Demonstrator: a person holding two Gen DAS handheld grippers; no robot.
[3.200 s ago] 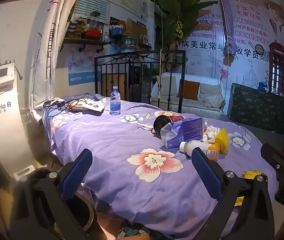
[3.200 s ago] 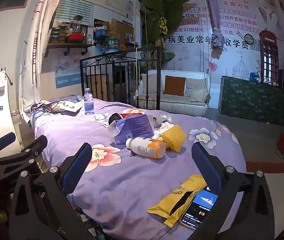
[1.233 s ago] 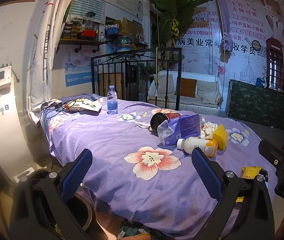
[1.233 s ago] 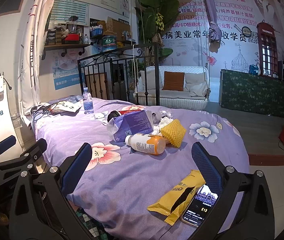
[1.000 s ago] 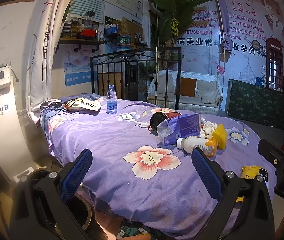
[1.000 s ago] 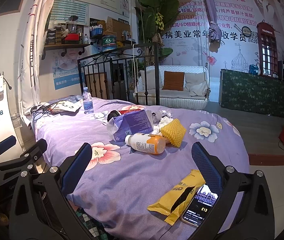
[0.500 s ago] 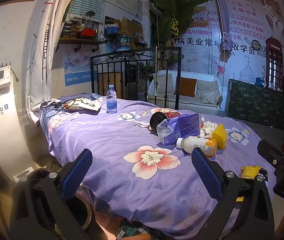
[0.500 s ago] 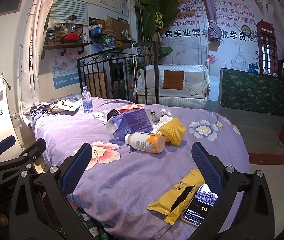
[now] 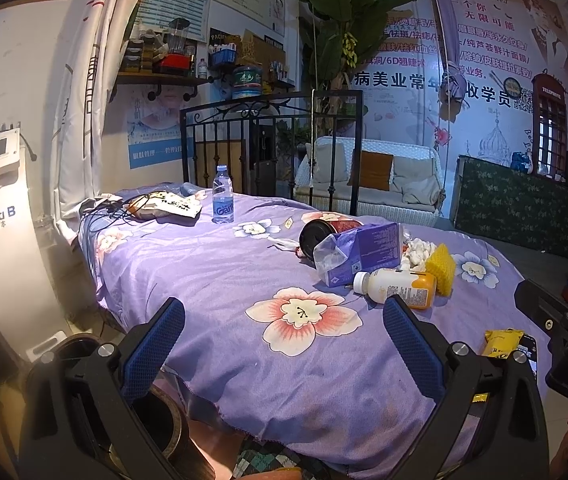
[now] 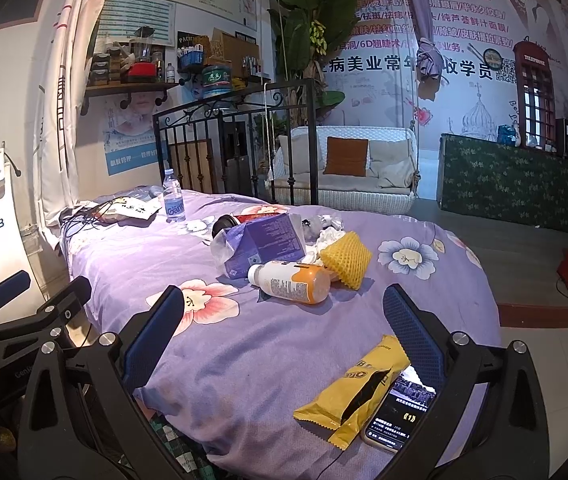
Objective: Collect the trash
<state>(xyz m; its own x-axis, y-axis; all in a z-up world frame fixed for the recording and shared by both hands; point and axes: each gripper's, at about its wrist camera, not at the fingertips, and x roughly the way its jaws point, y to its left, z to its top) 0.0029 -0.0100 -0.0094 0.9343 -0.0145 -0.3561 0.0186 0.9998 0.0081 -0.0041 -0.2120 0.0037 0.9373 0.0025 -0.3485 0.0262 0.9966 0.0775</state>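
- Trash sits mid-bed: an orange-bottomed bottle [image 10: 290,276] on its side, touching a purple carton [image 10: 263,246].
- Left gripper [image 9: 284,344] and right gripper [image 10: 284,340] both gape wide, empty.

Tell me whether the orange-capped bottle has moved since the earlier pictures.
No. The orange-capped bottle still lies touching the yellow foam net, below the purple box.

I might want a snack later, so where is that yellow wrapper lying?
In the right wrist view the yellow wrapper lies on the purple bedspread near its front edge, toward the right, overlapping a lit phone on its right.
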